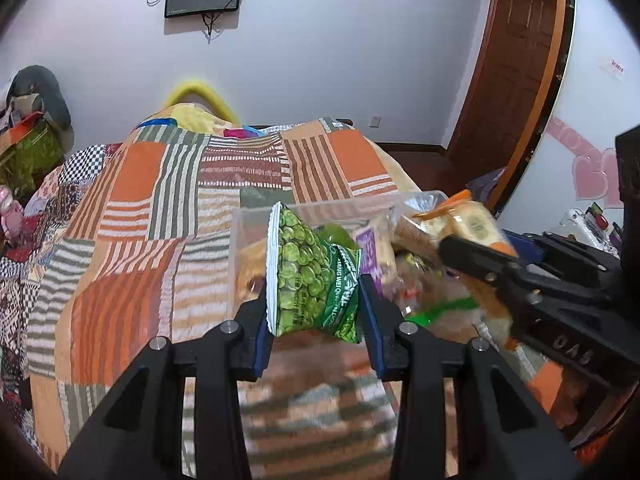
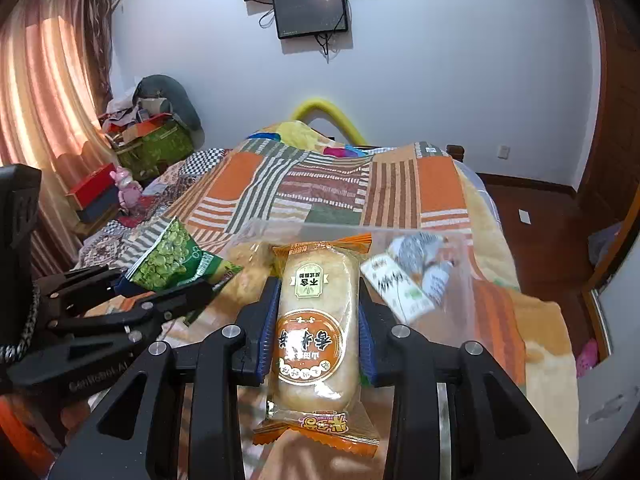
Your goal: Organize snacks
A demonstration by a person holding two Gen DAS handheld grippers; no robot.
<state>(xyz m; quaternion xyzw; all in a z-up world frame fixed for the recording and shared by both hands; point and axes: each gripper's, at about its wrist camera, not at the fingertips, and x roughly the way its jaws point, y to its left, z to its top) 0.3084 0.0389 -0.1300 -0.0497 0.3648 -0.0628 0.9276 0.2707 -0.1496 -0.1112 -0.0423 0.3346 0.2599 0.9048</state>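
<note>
My left gripper [image 1: 314, 312] is shut on a green pea snack packet [image 1: 308, 276] and holds it above the near edge of a clear plastic box [image 1: 256, 216]. The packet also shows in the right wrist view [image 2: 176, 258]. My right gripper [image 2: 318, 332] is shut on an orange-wrapped bread cake [image 2: 316, 328] and holds it just before the same clear box [image 2: 472, 280]. In the left wrist view the cake [image 1: 468, 224] hangs over the box's right side. Several other snack packs lie blurred inside the box, among them a white packet [image 2: 396, 284].
The box sits on a bed with an orange, brown and striped patchwork quilt [image 1: 152, 208]. A wooden door [image 1: 508, 72] stands at the right. Curtains [image 2: 44, 92], a cluttered green box [image 2: 156, 148] and a red box [image 2: 92, 188] stand left of the bed.
</note>
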